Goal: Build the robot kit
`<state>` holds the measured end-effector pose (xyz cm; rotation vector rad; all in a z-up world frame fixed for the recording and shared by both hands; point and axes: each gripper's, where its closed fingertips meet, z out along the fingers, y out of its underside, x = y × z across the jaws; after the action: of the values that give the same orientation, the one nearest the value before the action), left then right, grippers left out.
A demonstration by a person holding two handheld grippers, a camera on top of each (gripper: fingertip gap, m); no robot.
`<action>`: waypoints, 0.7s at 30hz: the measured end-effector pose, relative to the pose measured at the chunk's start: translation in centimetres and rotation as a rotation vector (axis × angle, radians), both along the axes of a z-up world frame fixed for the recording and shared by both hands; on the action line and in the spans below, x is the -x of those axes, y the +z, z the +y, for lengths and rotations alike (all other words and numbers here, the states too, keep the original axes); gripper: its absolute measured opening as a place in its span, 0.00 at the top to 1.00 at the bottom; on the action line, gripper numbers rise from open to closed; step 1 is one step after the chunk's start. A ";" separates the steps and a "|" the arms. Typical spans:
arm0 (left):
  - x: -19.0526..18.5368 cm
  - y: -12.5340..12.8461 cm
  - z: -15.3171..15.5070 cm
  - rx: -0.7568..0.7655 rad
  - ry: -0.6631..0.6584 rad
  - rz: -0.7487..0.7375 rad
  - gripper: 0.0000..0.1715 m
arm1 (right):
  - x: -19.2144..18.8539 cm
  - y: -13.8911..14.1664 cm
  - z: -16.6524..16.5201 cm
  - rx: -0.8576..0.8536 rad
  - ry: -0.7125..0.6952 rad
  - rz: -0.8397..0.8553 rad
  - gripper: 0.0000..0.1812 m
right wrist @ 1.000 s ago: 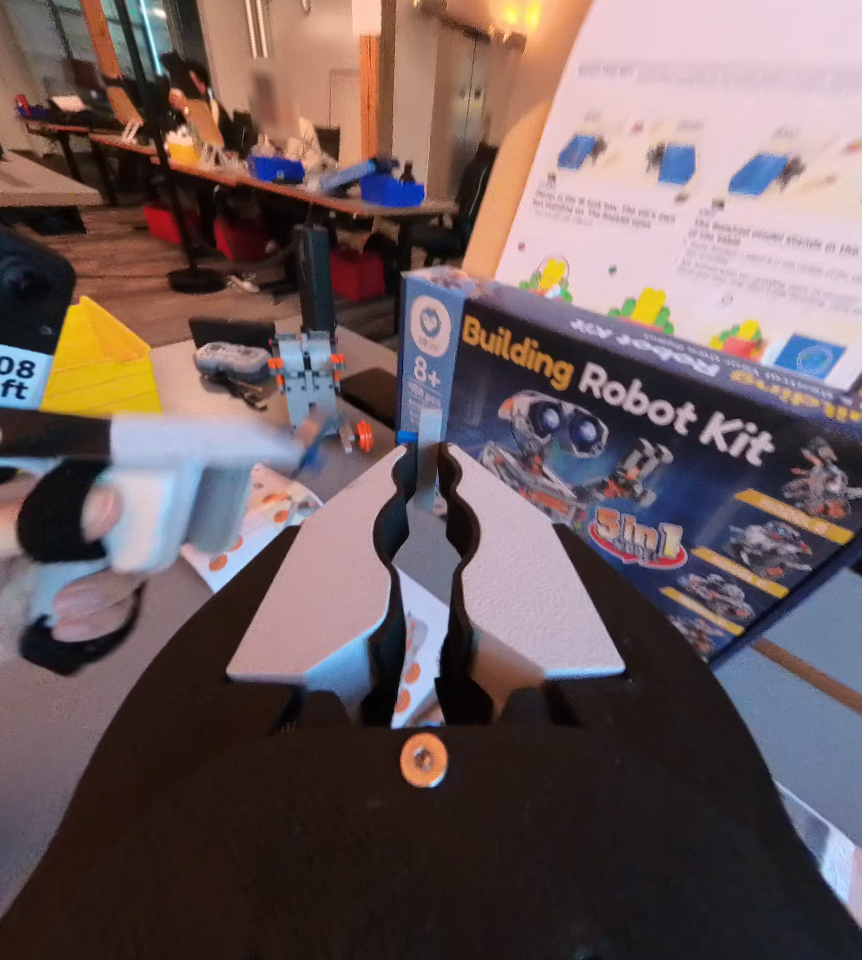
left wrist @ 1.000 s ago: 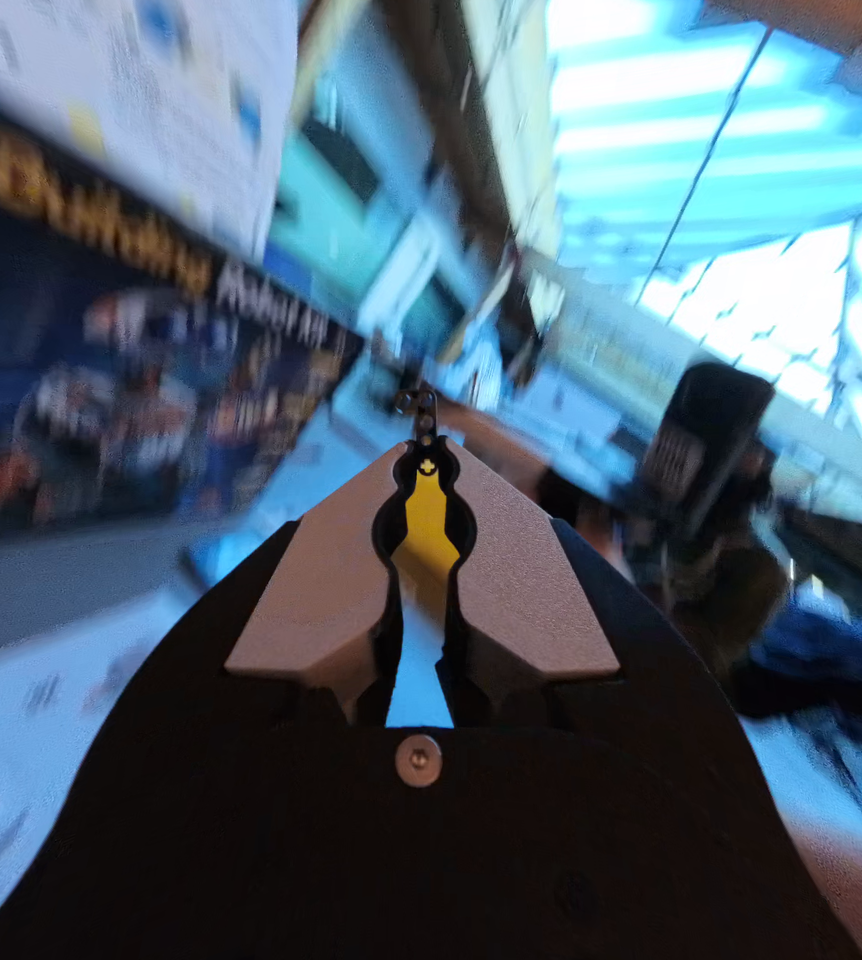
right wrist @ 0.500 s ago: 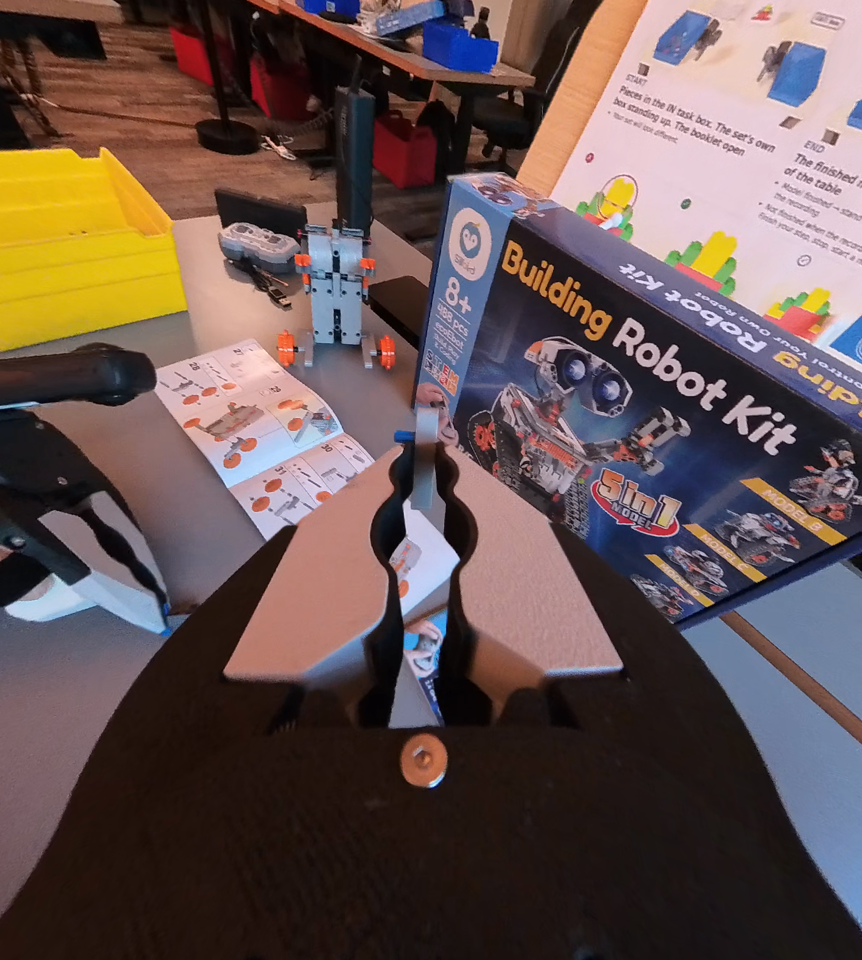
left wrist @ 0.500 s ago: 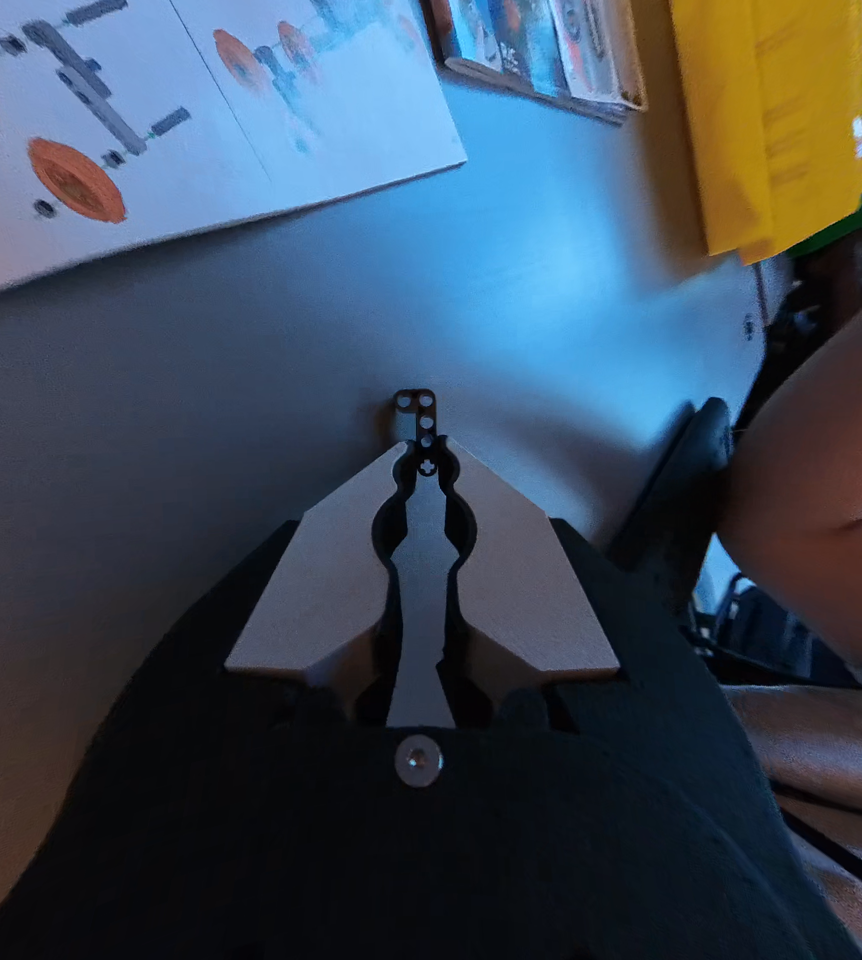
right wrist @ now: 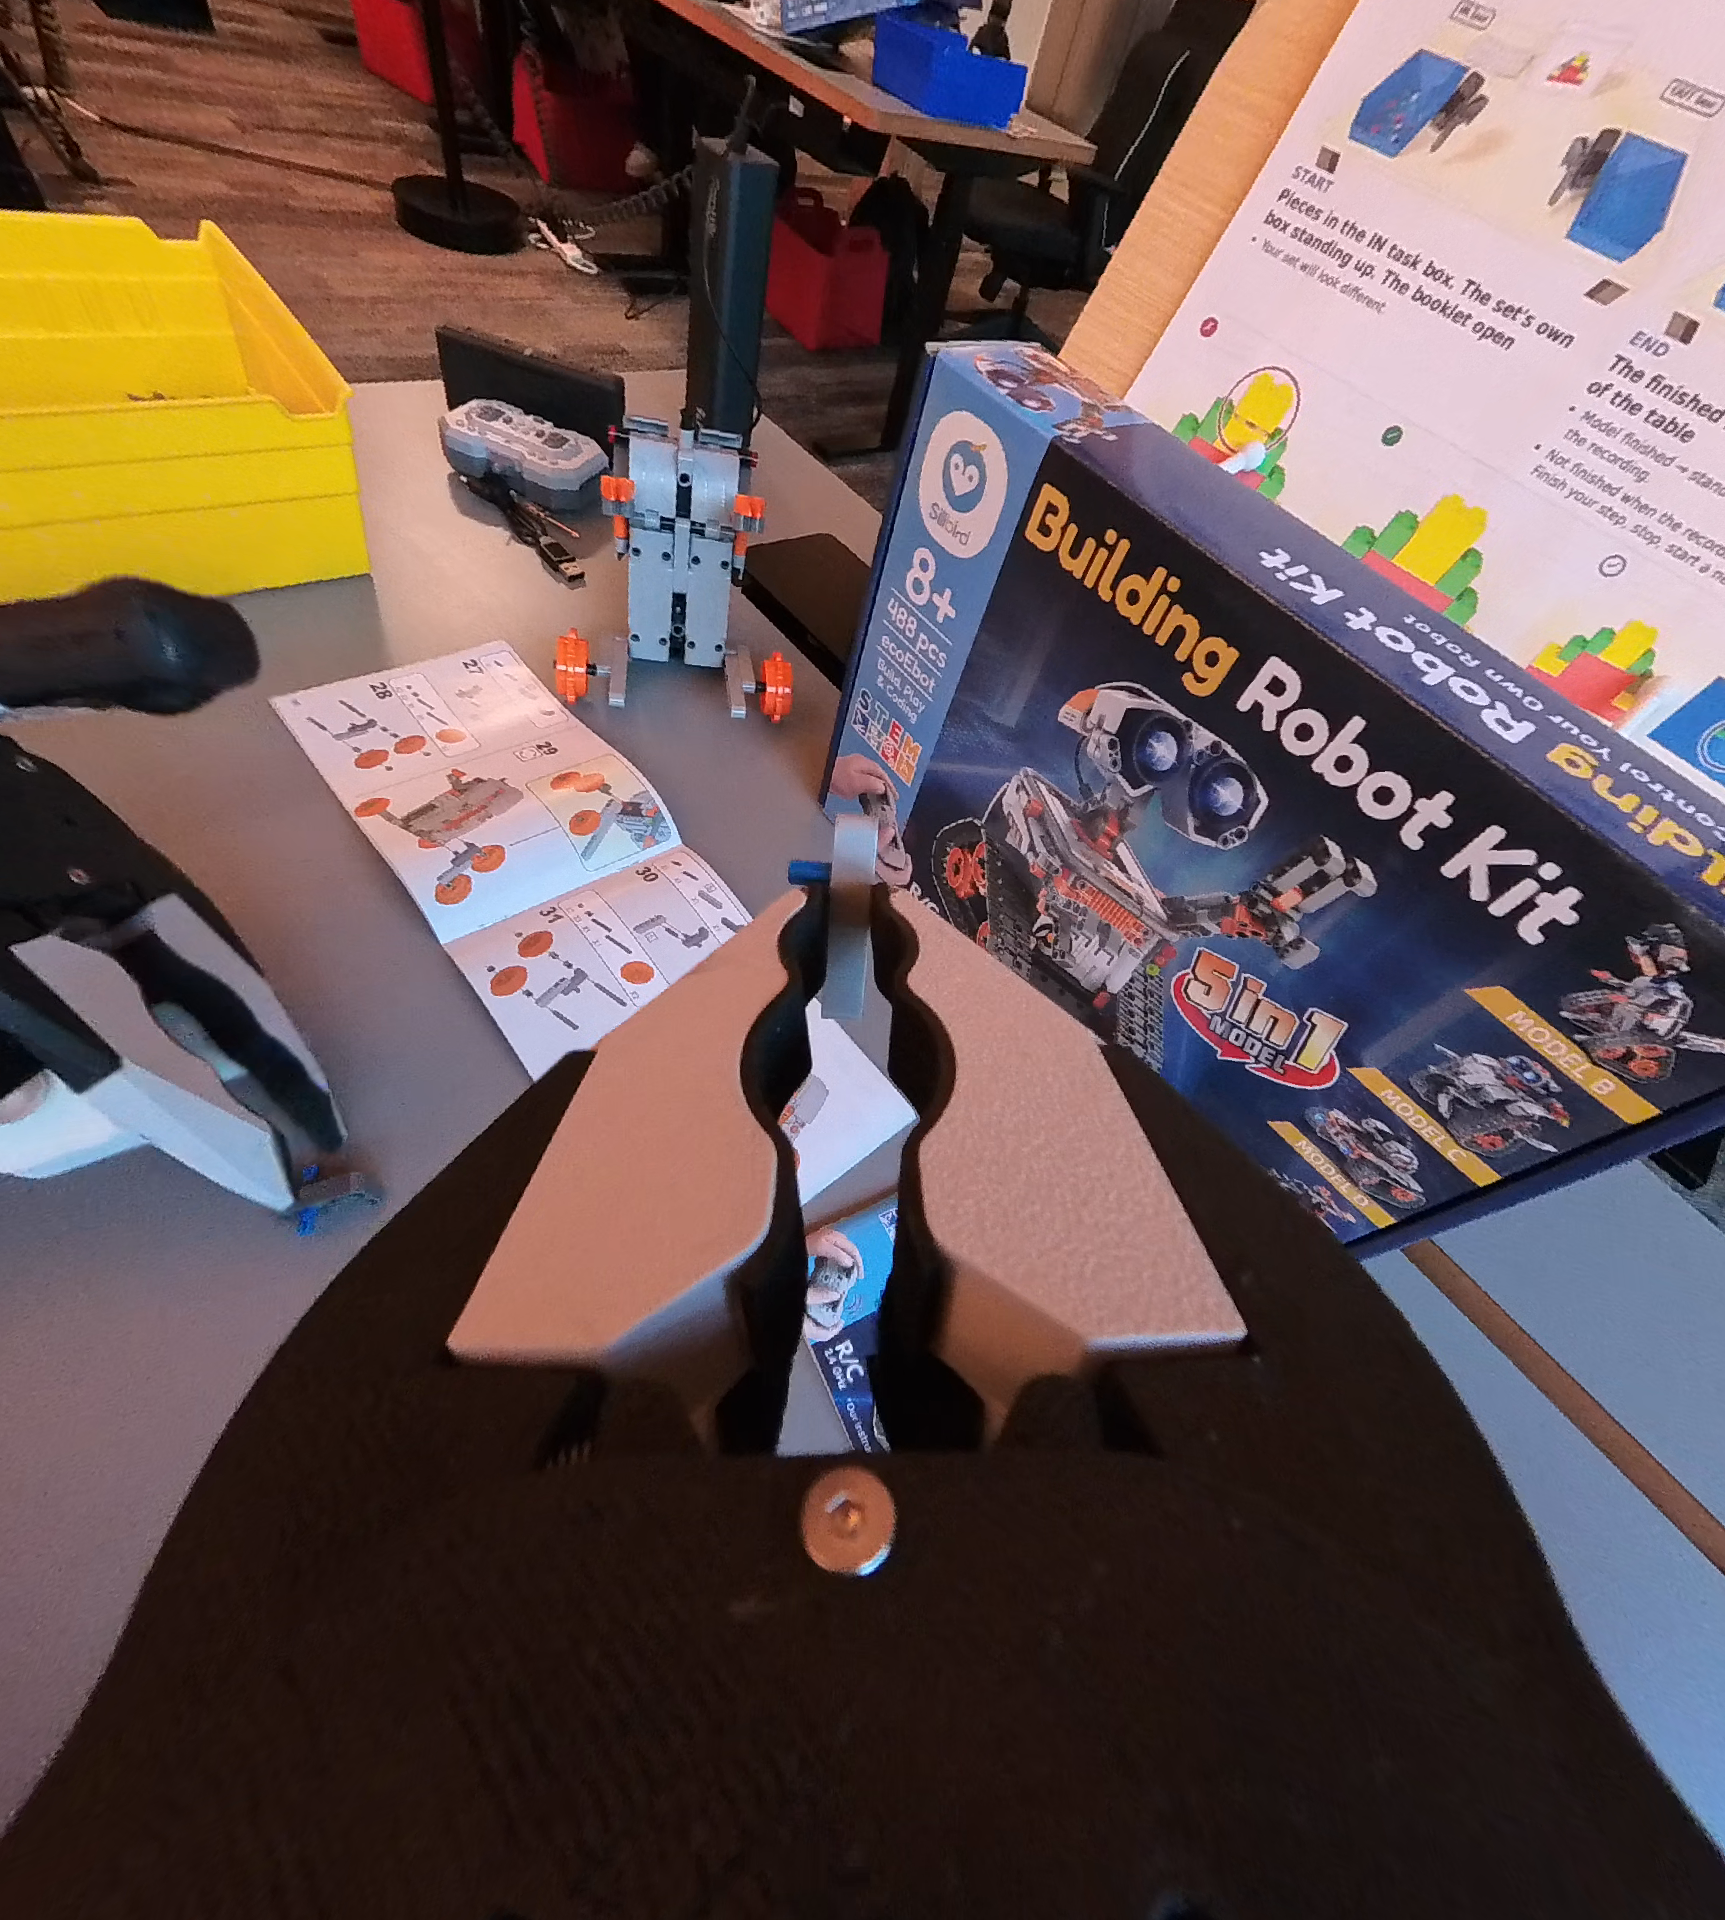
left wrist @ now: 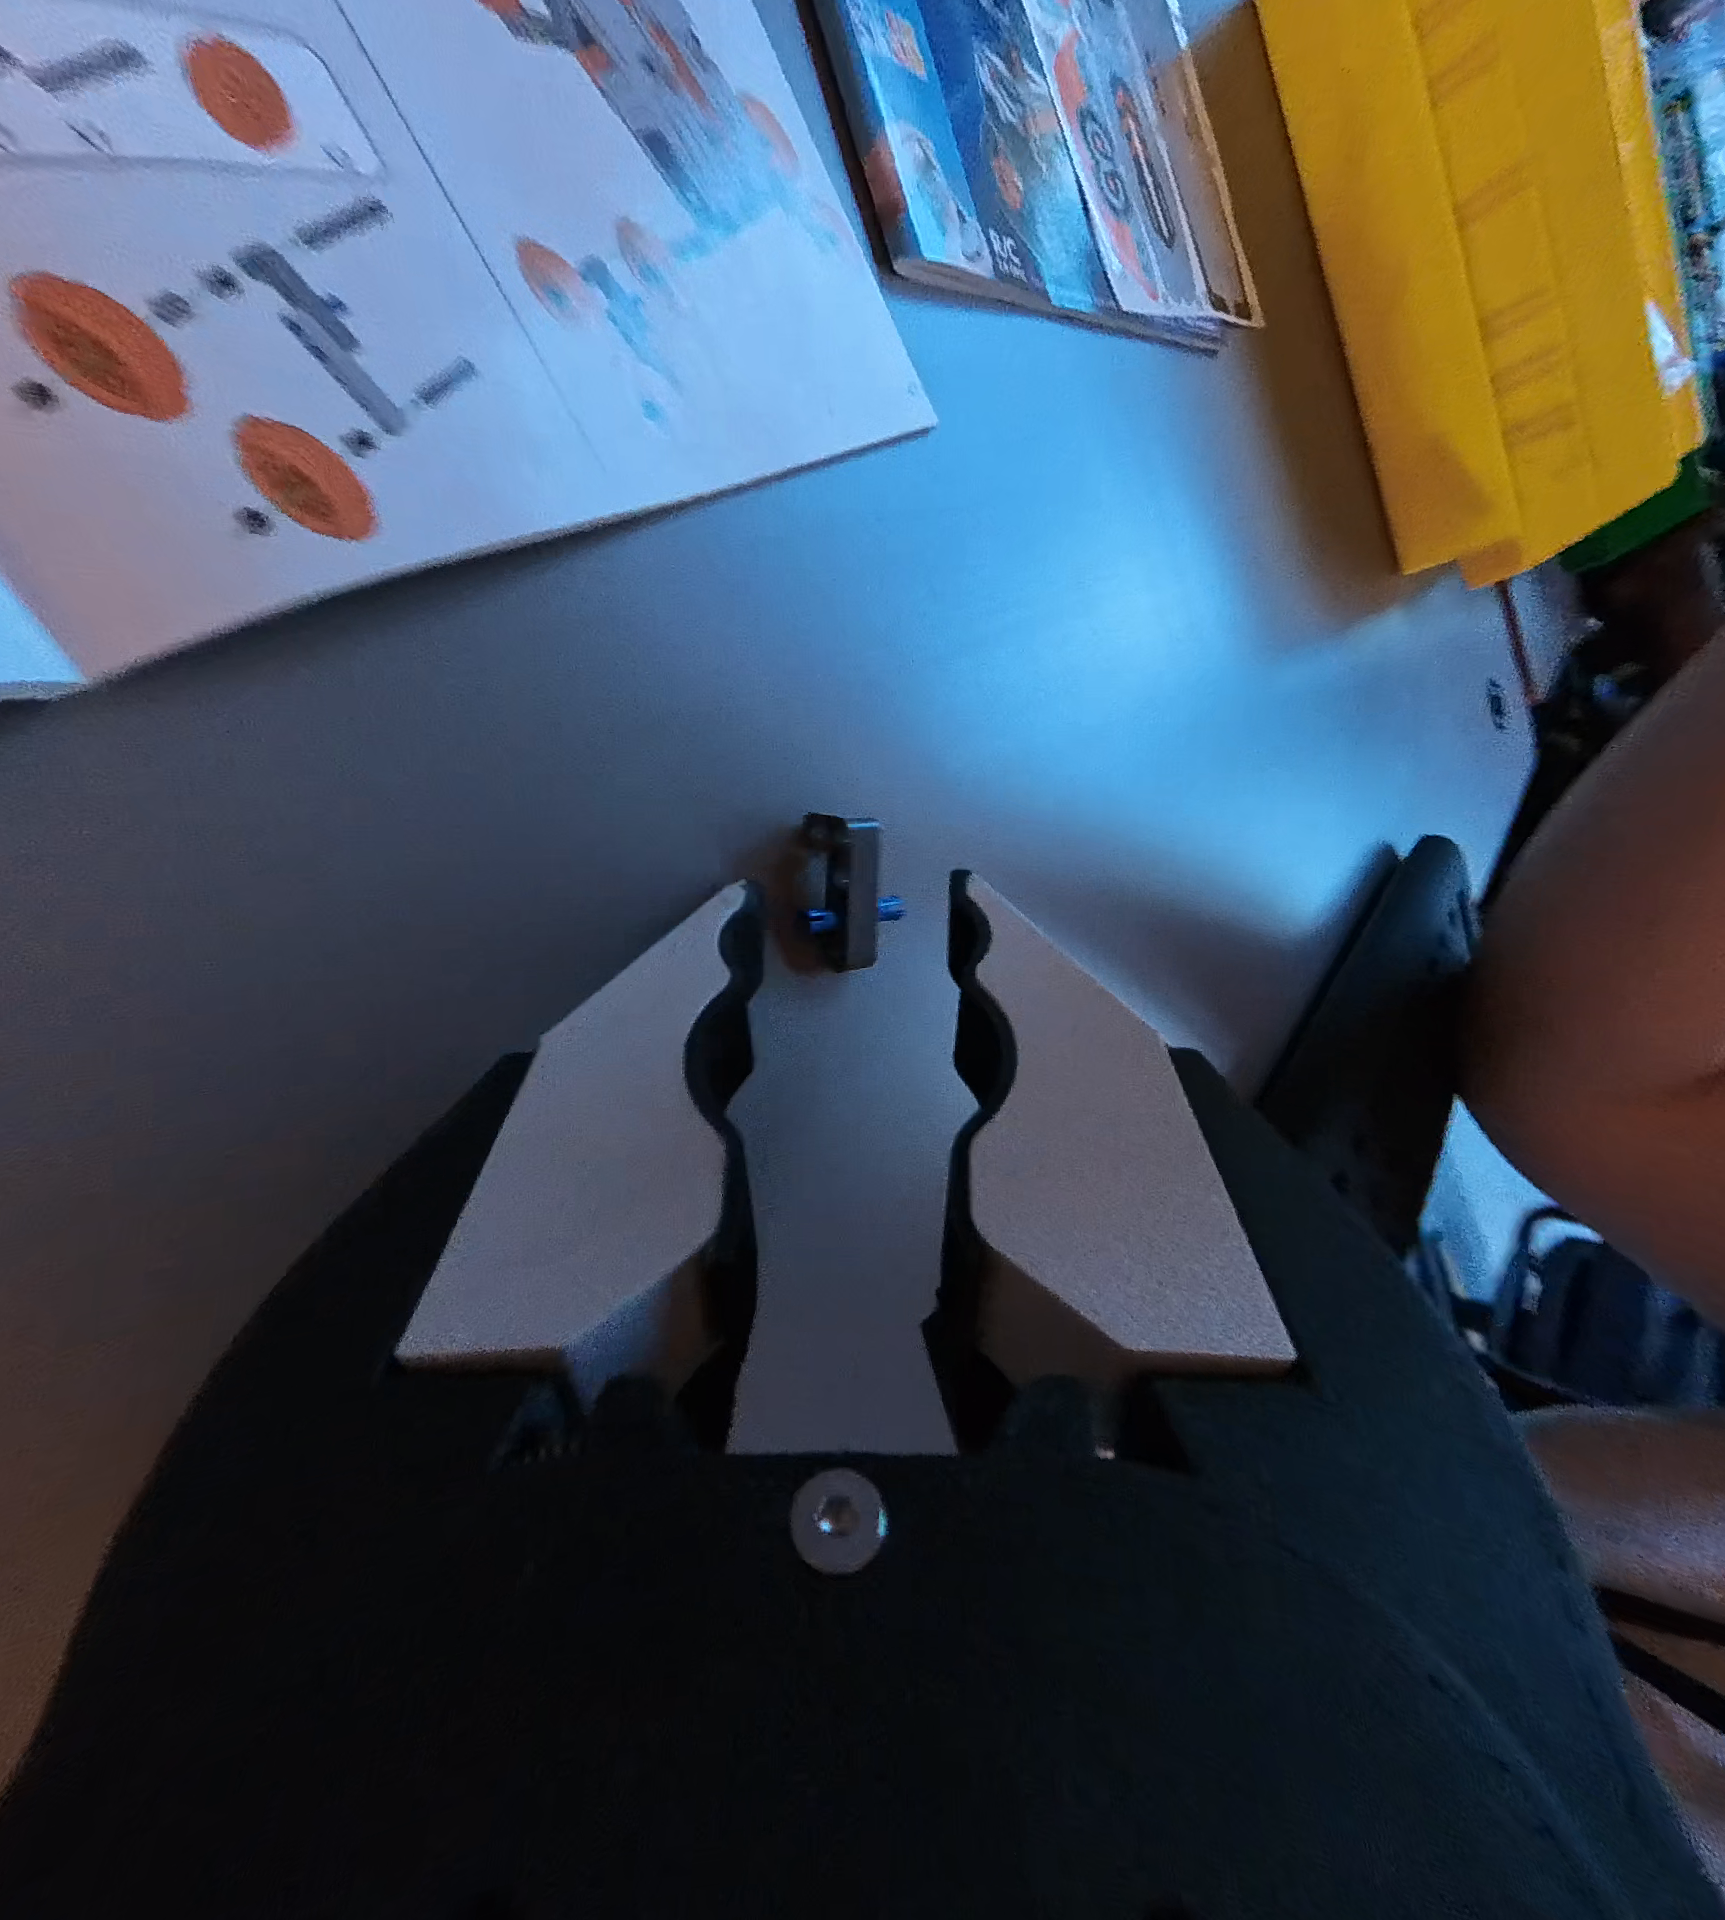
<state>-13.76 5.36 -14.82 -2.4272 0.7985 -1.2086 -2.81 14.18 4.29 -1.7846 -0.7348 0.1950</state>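
Note:
My left gripper (left wrist: 853, 883) is open just above the grey table (left wrist: 1045, 644). A small dark grey piece with a blue pin (left wrist: 856, 914) lies on the table between its fingertips, and neither pad touches it. The right wrist view shows the same gripper (right wrist: 302, 1169) at the left with that piece (right wrist: 333, 1190) at its tips. My right gripper (right wrist: 845, 904) is shut on a light grey beam (right wrist: 850, 935) that stands up out of the jaws, with a blue pin (right wrist: 806, 871) sticking out to its left.
An open instruction booklet (right wrist: 525, 831) lies on the table. Behind it stand a grey and orange robot model (right wrist: 681, 551) and a grey controller (right wrist: 515, 447). A blue kit box (right wrist: 1305, 831) leans at the right, with a yellow bin (right wrist: 110, 416) at the left. A person's arm (left wrist: 1616, 987) is at the right.
My left gripper swung down to the table while shut on the small piece, then opened and left the piece lying there. My right gripper kept its hold on the grey beam and tilted down a little.

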 end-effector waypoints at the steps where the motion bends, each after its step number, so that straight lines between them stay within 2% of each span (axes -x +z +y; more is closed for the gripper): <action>1: 0.5 0.1 0.5 -0.032 0.019 0.016 0.78 | 0.2 0.0 0.0 -0.004 0.006 0.001 0.97; 3: 1.5 0.9 1.6 -0.104 0.063 0.022 0.77 | 0.8 0.3 -0.1 -0.030 0.029 0.013 0.97; 5: 2.2 3.0 2.7 -0.162 0.109 -0.052 0.77 | 2.0 1.2 -0.2 -0.098 0.060 0.044 0.97; 6: 2.1 5.3 3.1 -0.191 0.126 -0.155 0.78 | 2.7 1.8 -0.3 -0.147 0.084 0.066 0.97; 8: 2.0 11.3 3.7 -0.246 0.156 -0.420 0.79 | 4.2 3.2 -0.8 -0.262 0.113 0.110 0.97; 10: 2.4 17.1 4.1 -0.317 0.172 -0.623 0.79 | 5.8 4.0 -1.5 -0.349 0.144 0.130 0.97; 13: 1.9 22.4 4.3 -0.428 0.148 -0.717 0.76 | 7.3 4.5 -2.1 -0.443 0.141 0.098 0.97; 16: 0.0 24.0 4.3 -0.509 0.101 -0.667 0.77 | 8.5 4.5 -2.8 -0.496 0.158 0.042 0.97; 21: -1.9 23.9 5.2 -0.547 0.073 -0.606 0.80 | 9.6 3.6 -2.9 -0.485 0.190 0.005 0.97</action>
<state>-11.83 10.57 9.04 -1.5258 0.7167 -1.3683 -12.39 11.29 7.92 -1.2558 -0.8654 0.1325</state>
